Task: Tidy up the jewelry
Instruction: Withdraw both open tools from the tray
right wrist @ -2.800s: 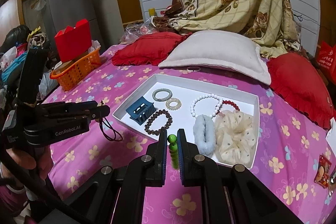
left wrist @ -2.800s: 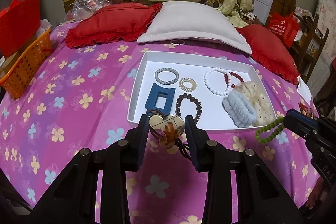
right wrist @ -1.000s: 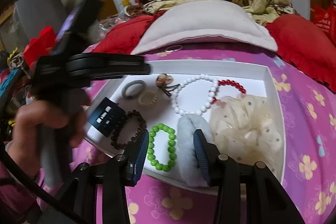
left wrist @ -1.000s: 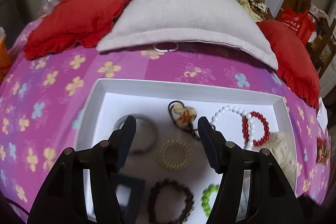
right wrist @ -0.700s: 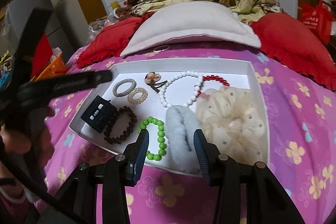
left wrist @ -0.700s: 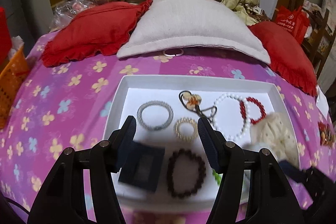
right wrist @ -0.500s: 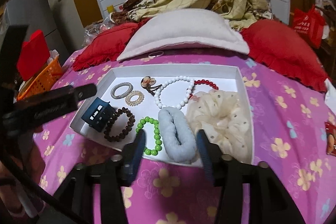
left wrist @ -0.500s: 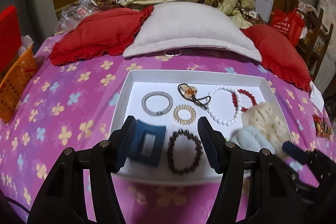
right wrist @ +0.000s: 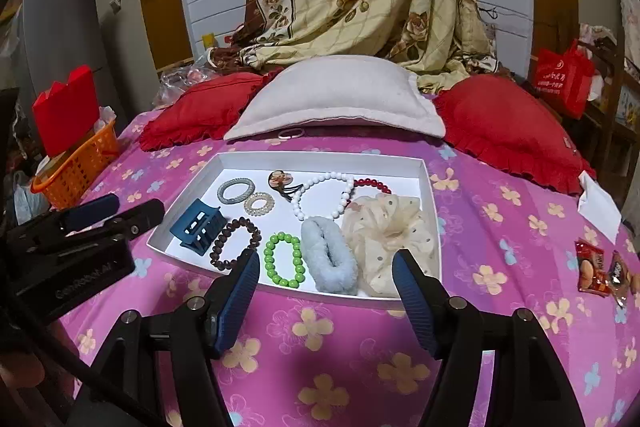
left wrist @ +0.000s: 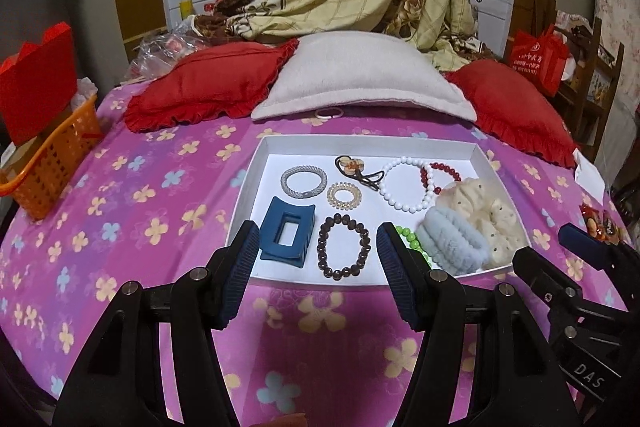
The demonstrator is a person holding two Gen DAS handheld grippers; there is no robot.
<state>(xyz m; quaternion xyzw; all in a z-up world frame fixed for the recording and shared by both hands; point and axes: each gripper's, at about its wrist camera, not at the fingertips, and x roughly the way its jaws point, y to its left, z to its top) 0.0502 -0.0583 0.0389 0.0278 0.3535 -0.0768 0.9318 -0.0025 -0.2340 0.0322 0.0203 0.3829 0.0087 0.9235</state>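
A white tray (left wrist: 256,163) (right wrist: 432,195) lies on the pink flowered bed. In it lie a blue hair claw (left wrist: 286,234) (right wrist: 198,225), a brown bead bracelet (left wrist: 342,246) (right wrist: 236,238), a green bead bracelet (right wrist: 283,259), a grey hair tie (left wrist: 304,181), a gold coil tie (left wrist: 344,195), a heart hair tie (left wrist: 352,165) (right wrist: 282,179), white (left wrist: 404,183) and red (left wrist: 434,173) bead bracelets, a blue scrunchie (right wrist: 329,259) and a cream scrunchie (right wrist: 388,223). My left gripper (left wrist: 316,269) is open and empty before the tray's near edge. My right gripper (right wrist: 326,291) is open and empty.
An orange basket (left wrist: 52,167) with a red box stands at the left edge of the bed. Red and white pillows (left wrist: 352,75) lie behind the tray, with a white ring (left wrist: 329,113) by them. Snack packets (right wrist: 600,267) lie at the right.
Both grippers let go of their pieces in the tray: the heart hair tie and the green bracelet. Both then drew back toward me, open and empty.
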